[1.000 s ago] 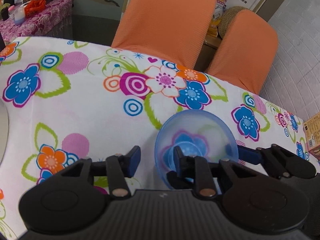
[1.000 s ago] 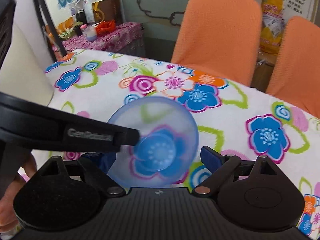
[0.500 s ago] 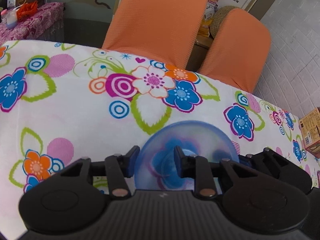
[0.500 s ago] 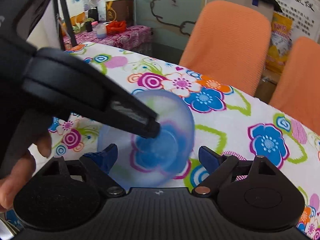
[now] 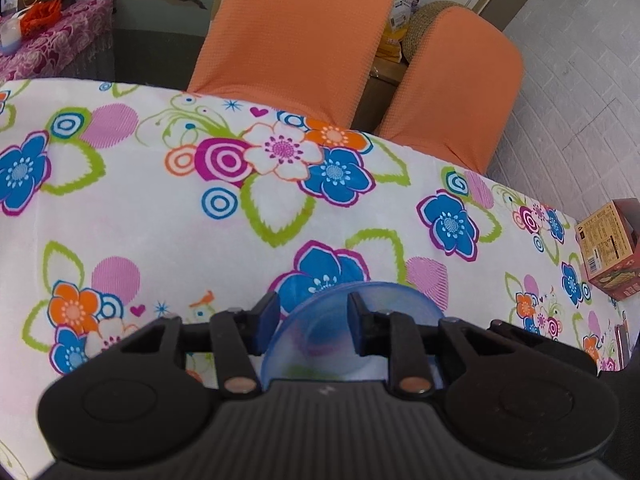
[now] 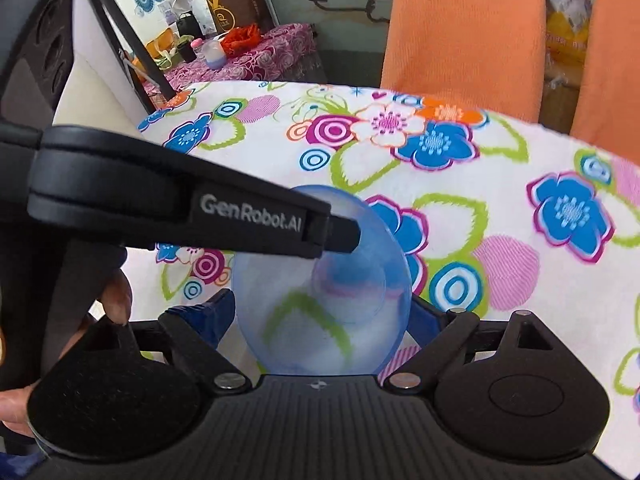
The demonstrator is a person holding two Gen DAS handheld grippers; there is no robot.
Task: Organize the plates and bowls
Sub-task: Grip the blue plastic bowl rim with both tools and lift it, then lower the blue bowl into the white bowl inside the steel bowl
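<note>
- Bowl (image 6: 320,300): see-thru blue plastic, tipped on edge, between the two blue pads of the right gripper (image 6: 320,314), low centre of right wrist view. Tablecloth print shows thru it.
- Same bowl (image 5: 352,332) in left wrist view: only upper rim + part of wall visible, rest hidden behind gripper body.
- Left gripper (image 5: 313,326): jaws apart; right finger (image 5: 357,328) sits inside the bowl, left finger outside the rim, so the wall runs between them. Can't tell if either pad touches the wall.
- Right gripper: jaws wide apart, pads at either side of the bowl; contact w/ bowl not clear, can't tell if it's pinched or just framed.
- In right wrist view the left gripper's finger (image 6: 192,208), lettered "GenRobot.AI", crosses from the left, tip reaching the bowl's inside.
- Hand (image 6: 116,300) at left edge, behind that gripper.
- Worktop (image 5: 160,232): white cloth w/ bright flowers, circles, leaves. Bowl is at near side, held above/at the cloth; can't tell if it rests on it.
- Box (image 5: 608,248): printed carton at right edge of worktop, well apart from bowl.
- Two orange chairs (image 5: 300,36) at far side.
- Side table (image 6: 248,60) far left, purple floral cloth, small bottles and clutter on top.
</note>
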